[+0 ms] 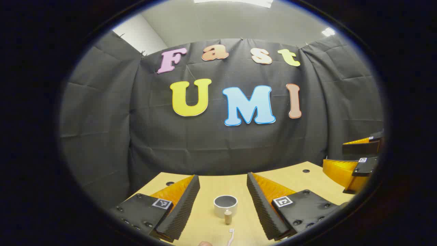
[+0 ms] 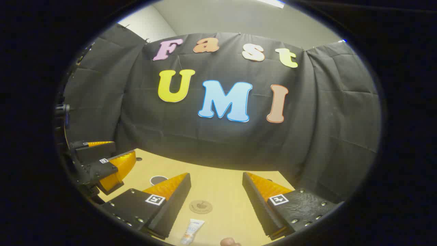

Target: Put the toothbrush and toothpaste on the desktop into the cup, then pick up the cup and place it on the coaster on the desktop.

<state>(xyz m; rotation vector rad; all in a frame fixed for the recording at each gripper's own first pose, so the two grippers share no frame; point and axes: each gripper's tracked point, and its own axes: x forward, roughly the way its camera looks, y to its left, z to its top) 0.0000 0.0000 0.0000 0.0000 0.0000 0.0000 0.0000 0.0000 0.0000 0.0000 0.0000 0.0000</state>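
In the left gripper view, a short white cup (image 1: 225,204) stands upright on the wooden desktop (image 1: 218,186), straight ahead between my open left gripper (image 1: 222,176) fingers. A pale pink toothbrush (image 1: 230,237) lies nearer, at the bottom edge. In the right gripper view, a white toothpaste tube (image 2: 192,231) lies on the desktop (image 2: 222,188) just in front of my open right gripper (image 2: 215,175). A round wooden coaster (image 2: 200,206) lies beyond the tube. The cup (image 2: 158,179) shows farther left, partly hidden by a finger. Neither gripper holds anything.
A small beige peg-like thing (image 1: 228,216) stands just in front of the cup. The right gripper (image 1: 355,160) hovers at the desktop's right side, and the left gripper (image 2: 104,159) shows at the left. Black cloth walls close off the desktop's back and sides.
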